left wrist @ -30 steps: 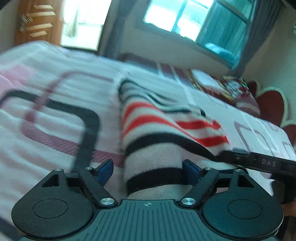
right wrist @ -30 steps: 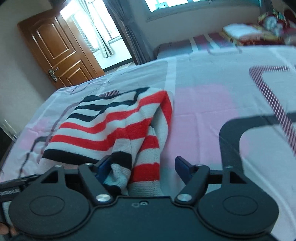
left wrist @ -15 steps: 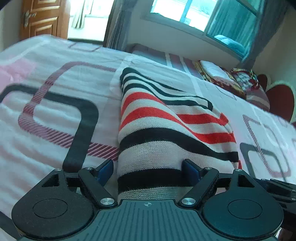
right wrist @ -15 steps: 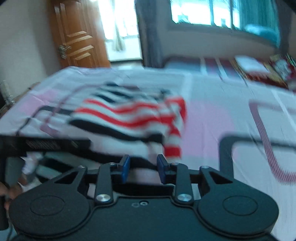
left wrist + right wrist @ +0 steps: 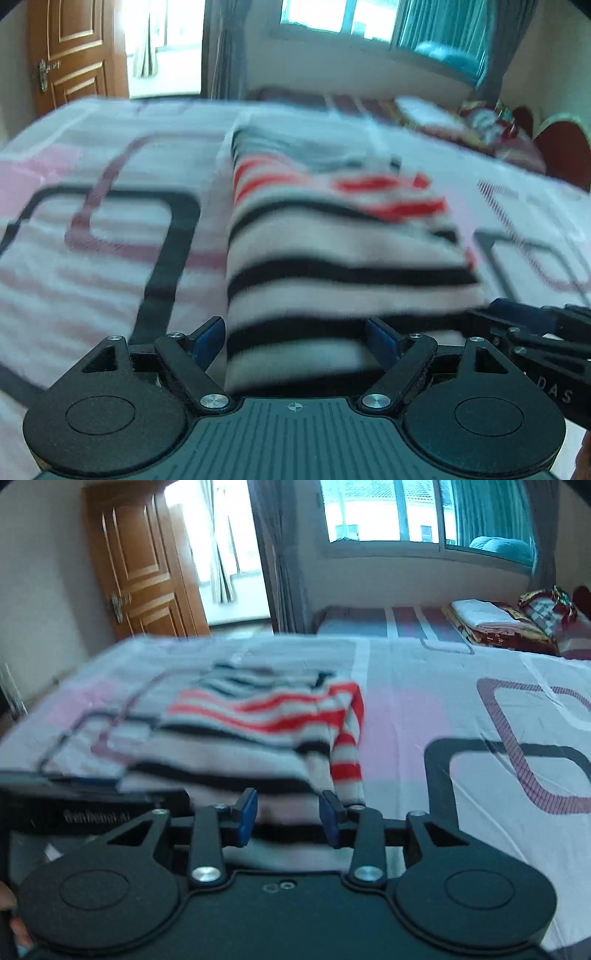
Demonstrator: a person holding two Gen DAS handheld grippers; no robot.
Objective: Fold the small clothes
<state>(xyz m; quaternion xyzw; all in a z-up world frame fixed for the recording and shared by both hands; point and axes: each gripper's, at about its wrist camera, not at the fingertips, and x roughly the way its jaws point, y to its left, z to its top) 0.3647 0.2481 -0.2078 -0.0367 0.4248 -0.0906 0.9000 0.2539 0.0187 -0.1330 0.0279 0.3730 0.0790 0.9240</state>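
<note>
A small striped sweater (image 5: 332, 251) in white, black and red lies folded lengthwise on the bed sheet (image 5: 92, 258). My left gripper (image 5: 295, 339) is open, its blue pads on either side of the sweater's near hem. In the right wrist view the same sweater (image 5: 240, 738) lies ahead and to the left, with a red-striped sleeve (image 5: 347, 760) hanging at its right edge. My right gripper (image 5: 288, 819) has its jaws partly closed with the near hem between the pads; contact is blurred. The right gripper also shows at the lower right of the left wrist view (image 5: 535, 332).
The bed sheet (image 5: 480, 738) is pink and white with dark rounded-rectangle patterns. Folded linen and bedding (image 5: 491, 620) are stacked at the far end. A wooden door (image 5: 140, 565) and a window (image 5: 406, 513) are beyond the bed.
The right gripper's jaws narrowed from wide open, then parted slightly, at the sweater's near hem. Both views shifted toward facing the window. The left gripper stayed open at the hem.
</note>
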